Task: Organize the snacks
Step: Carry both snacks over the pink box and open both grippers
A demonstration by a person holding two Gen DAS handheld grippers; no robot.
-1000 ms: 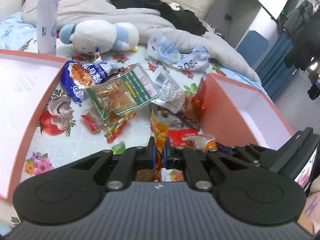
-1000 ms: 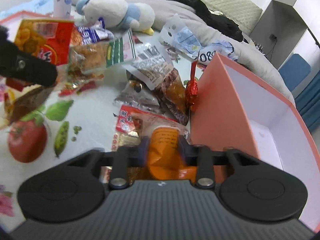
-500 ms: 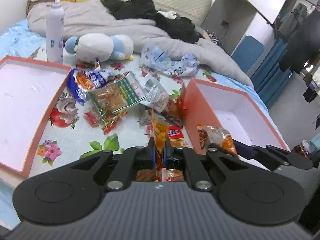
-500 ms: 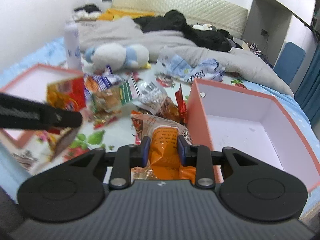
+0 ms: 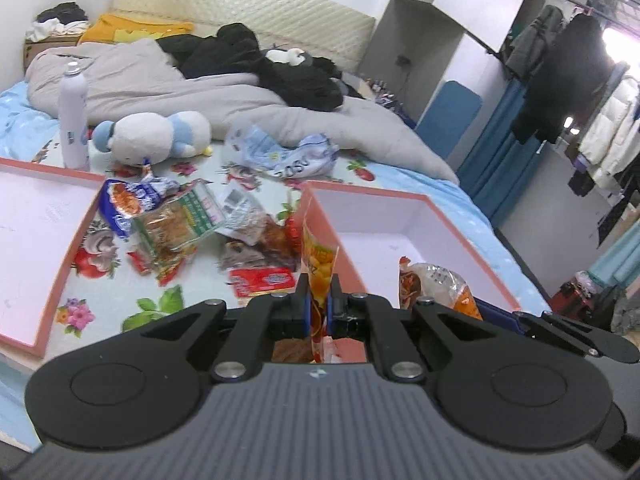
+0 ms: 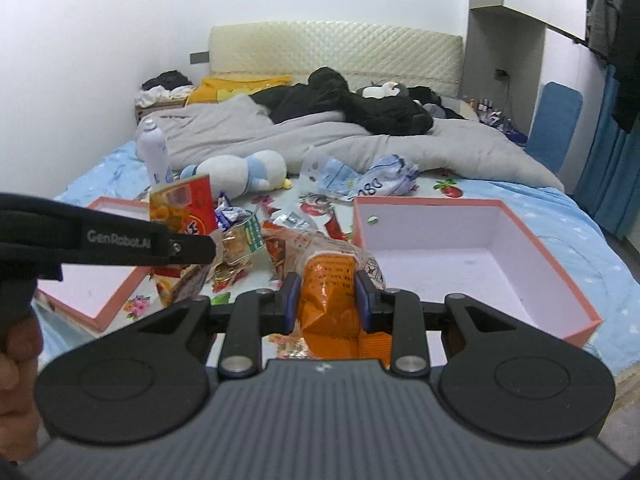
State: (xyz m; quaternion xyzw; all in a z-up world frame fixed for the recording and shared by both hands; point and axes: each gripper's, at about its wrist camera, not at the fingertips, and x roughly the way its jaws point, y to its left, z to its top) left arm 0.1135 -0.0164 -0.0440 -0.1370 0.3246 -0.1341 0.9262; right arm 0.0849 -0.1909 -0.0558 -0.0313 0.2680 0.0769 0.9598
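Fingers (image 5: pixel 306 306) of my left gripper (image 5: pixel 318 306) are pinching a thin yellow packet (image 5: pixel 318 264).
My right gripper (image 6: pixel 326 300) is squeezing an orange bag (image 6: pixel 328 288); at two o'clock, the pink box (image 6: pixel 560 276) is sitting bare.

Right gripper (image 6: pixel 326 300) fingers (image 6: pixel 291 300) clamp—orange packet (image 6: pixel 326 280).

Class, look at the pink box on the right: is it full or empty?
Empty. The right box shows only a bare white floor and walls; the snacks lie outside it on the bed.

A bed (image 6: pixel 520 200) with a cream quilted headboard (image 6: pixel 336 50) stood against a white wall (image 6: pixel 100 40), a grey duvet (image 6: pixel 320 140) and black clothes (image 6: pixel 348 104) heaped on it. Beside it stood a blue chair (image 6: pixel 554 124), and coats (image 5: pixel 568 68) hung on a rail by a bright light (image 5: pixel 620 44).
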